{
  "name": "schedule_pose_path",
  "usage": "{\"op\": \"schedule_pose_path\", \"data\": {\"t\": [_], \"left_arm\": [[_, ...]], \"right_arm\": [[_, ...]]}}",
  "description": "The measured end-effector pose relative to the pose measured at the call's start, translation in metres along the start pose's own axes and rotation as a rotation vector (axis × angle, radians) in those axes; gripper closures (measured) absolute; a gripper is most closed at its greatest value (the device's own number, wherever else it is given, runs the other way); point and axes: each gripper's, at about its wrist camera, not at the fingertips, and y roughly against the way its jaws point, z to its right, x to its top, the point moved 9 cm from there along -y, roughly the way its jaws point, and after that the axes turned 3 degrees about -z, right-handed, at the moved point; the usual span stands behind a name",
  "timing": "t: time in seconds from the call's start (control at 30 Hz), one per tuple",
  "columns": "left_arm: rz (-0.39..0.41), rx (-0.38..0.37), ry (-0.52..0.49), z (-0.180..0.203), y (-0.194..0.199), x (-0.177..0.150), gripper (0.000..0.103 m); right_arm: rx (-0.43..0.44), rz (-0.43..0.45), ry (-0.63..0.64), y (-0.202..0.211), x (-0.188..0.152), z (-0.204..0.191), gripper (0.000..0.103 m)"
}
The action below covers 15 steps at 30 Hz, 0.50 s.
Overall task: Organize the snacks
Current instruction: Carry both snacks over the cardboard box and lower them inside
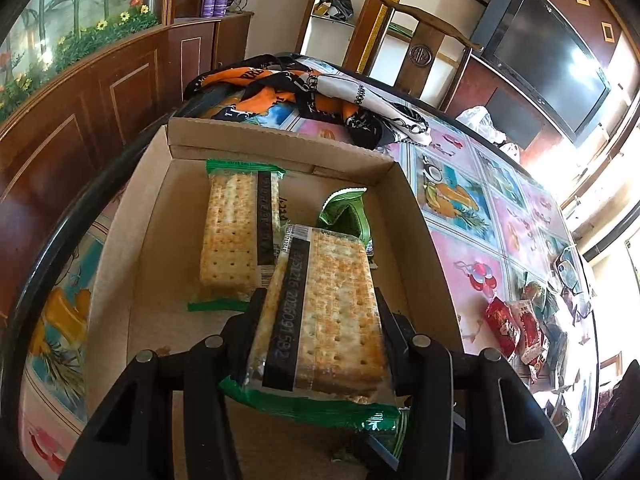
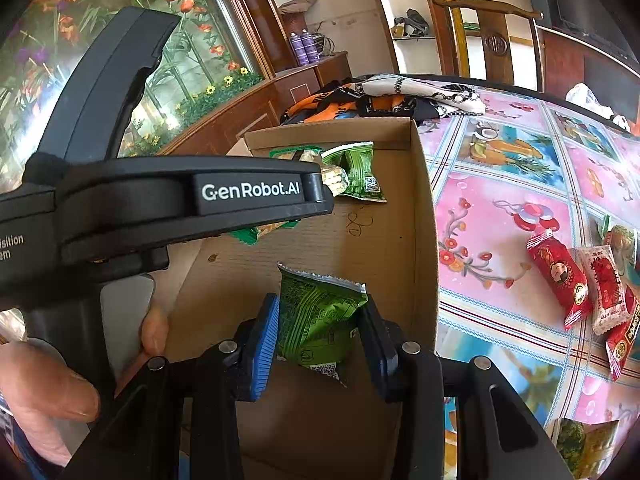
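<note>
A shallow cardboard box [image 1: 120, 264] lies on the table. My left gripper [image 1: 320, 304] is shut on a cracker packet [image 1: 332, 312] with green ends, held over the box. A second cracker packet [image 1: 236, 232] and a green snack pouch [image 1: 348, 216] lie inside. My right gripper [image 2: 320, 312] is shut on another green snack pouch [image 2: 316, 320] above the box's near part [image 2: 424, 240]. The left gripper's body [image 2: 160, 200] crosses the right wrist view, over the cracker packets. Red and white snack packets [image 2: 560, 276] lie on the tablecloth to the right, and also show in the left wrist view [image 1: 516, 328].
A patterned orange, black and white cloth [image 1: 312, 92] lies behind the box. The table has a pink fruit-print cover [image 2: 500, 184]. A wooden chair [image 1: 424, 48], wooden cabinets [image 1: 80, 112] and a TV [image 1: 548, 64] stand beyond. A yellow-green packet [image 2: 584, 444] lies at the near right.
</note>
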Motion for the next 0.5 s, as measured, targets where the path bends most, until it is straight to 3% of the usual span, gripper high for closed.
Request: {"op": "schedule_pose_path", "data": {"t": [0.5], "left_arm": [[0.005, -0.014, 0.004, 0.0016, 0.0016, 0.0014, 0.054]], "right_arm": [[0.010, 0.005, -0.007, 0.0035, -0.0001, 0.0018, 0.057]]}}
